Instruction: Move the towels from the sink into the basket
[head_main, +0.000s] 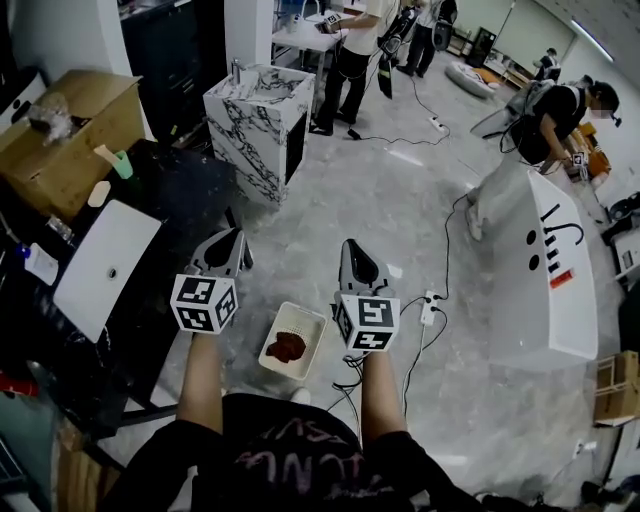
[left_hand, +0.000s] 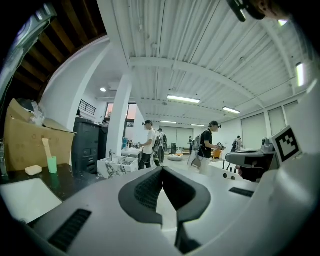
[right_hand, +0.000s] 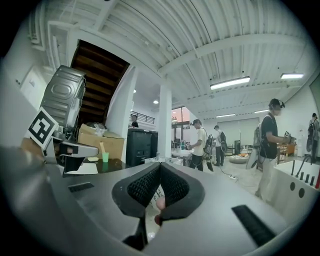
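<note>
While left tongs (head_main: 233, 240) and right tongs (head_main: 351, 246) are hovering clenched, empty, over open floor, the basket (head_main: 306, 311) is holding a red towel (head_main: 287, 347).

The head view looks steeply down from above the person onto the floor. Both grippers sit close below it, the left gripper (head_main: 235, 240) and the right gripper (head_main: 350, 250) on either side of the basket (head_main: 300, 308). The left gripper view rides on its gripper and faces nearly level across the room, along its closed jaws. The right gripper view faces much the same way from just beside it. All three views share the green cup (head_main: 122, 165), the cardboard box (head_main: 65, 130) and the marbled cabinet (head_main: 255, 120).
</note>
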